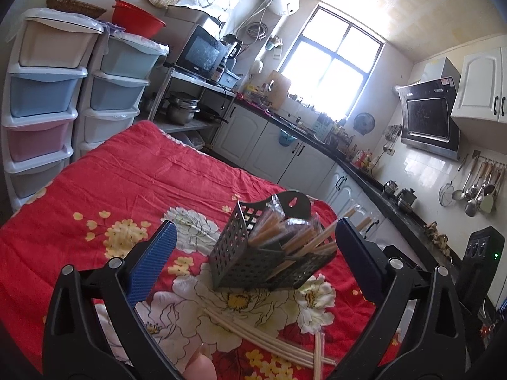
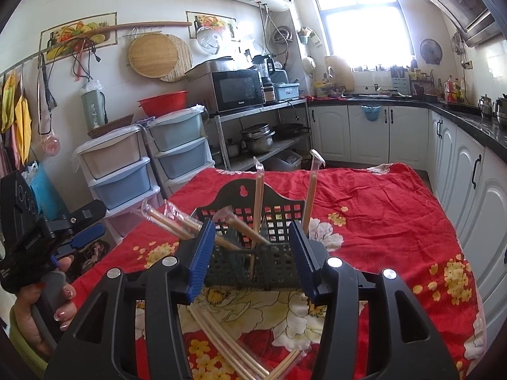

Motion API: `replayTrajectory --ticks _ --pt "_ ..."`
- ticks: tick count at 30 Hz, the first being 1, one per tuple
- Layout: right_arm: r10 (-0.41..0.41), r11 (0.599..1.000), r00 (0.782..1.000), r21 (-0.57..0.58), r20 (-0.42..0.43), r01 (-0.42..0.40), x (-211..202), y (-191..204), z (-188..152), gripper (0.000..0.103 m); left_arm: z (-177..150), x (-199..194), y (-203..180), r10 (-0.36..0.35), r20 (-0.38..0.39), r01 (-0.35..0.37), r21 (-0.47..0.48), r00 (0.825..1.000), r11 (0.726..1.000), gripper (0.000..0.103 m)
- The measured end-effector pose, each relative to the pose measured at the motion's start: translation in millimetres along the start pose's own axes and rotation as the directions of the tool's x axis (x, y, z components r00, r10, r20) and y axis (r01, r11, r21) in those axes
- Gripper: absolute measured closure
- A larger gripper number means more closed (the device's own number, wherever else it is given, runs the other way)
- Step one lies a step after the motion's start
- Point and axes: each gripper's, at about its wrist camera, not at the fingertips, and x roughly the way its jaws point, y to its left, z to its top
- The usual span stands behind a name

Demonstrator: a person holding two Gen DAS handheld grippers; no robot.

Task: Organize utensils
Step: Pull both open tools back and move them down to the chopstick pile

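Note:
A dark perforated utensil basket stands on the red floral cloth. Several chopsticks, some in clear wrappers, stick out of it at angles. More pale loose chopsticks lie on the cloth in front of the basket. My left gripper is spread wide open, short of the basket, with nothing between its pads; it also shows at the left of the right wrist view, held by a hand. My right gripper is open, its blue pads either side of the basket's near end without pressing on it.
Stacked plastic drawers stand past the table's left edge. Behind them is a metal shelf with a microwave and pots. White cabinets under a dark counter run along the back and right. Hanging ladles line the right wall.

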Motion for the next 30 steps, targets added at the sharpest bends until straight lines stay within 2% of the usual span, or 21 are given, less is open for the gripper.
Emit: replayTrajectory --ticks 11,30 --pt "-0.022 1.0 1.0 -0.002 -0.018 0.022 -13 -2 -17 0.053 -15 4 3 0.006 -0.044 -0.006 -0.01 0.999 1.0 0.011" --pt "-0.039 0.999 0.992 0.005 -0.117 0.04 -13 -12 -54 0.053 -39 13 9 0.023 -0.124 -0.023 -0.003 0.992 1.0 0.011"
